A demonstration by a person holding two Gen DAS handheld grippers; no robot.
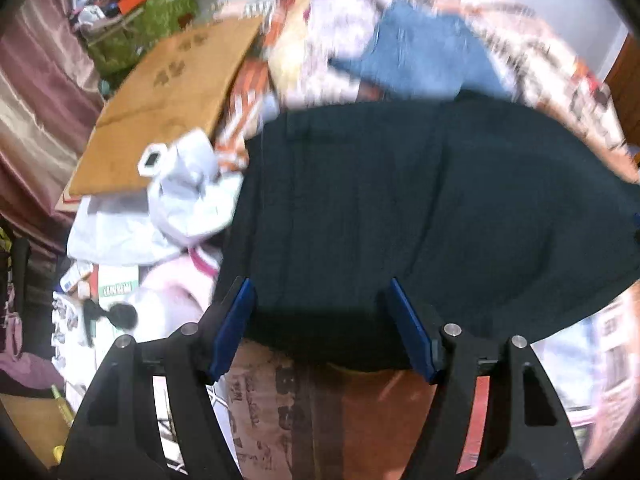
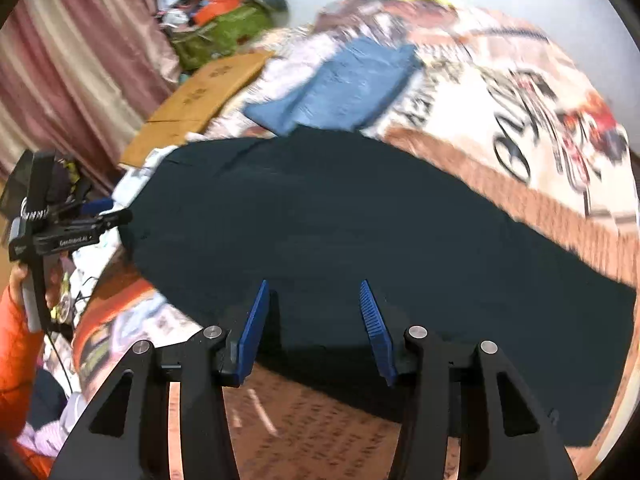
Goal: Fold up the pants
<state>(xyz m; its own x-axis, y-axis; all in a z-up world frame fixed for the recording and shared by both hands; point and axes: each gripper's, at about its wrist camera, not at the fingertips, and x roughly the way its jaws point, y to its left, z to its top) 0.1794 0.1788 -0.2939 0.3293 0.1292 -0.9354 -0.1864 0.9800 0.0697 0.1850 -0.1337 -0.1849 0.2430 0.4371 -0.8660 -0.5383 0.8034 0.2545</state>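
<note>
Dark navy pants [image 1: 420, 208] lie flat across a patterned bedspread [image 1: 560, 92] and fill the middle of both views. My left gripper [image 1: 320, 284] is open over the near edge of the pants, its blue pads [image 1: 234, 324] apart with only cloth below them. In the right wrist view the pants [image 2: 340, 220] stretch from the left to the lower right. My right gripper [image 2: 313, 284] is open too, hanging over the near hem with nothing pinched between its fingers. At the left edge a hand holds the handle of the other tool [image 2: 36, 240].
A folded light blue garment [image 2: 348, 84] lies behind the pants. Flat cardboard [image 1: 168, 100] and a white bag [image 1: 188, 192] sit to the left. A green bag with clutter [image 2: 224, 32] and a pink curtain [image 2: 80, 40] stand at the back left. An orange sleeve [image 2: 16, 340] is at the left edge.
</note>
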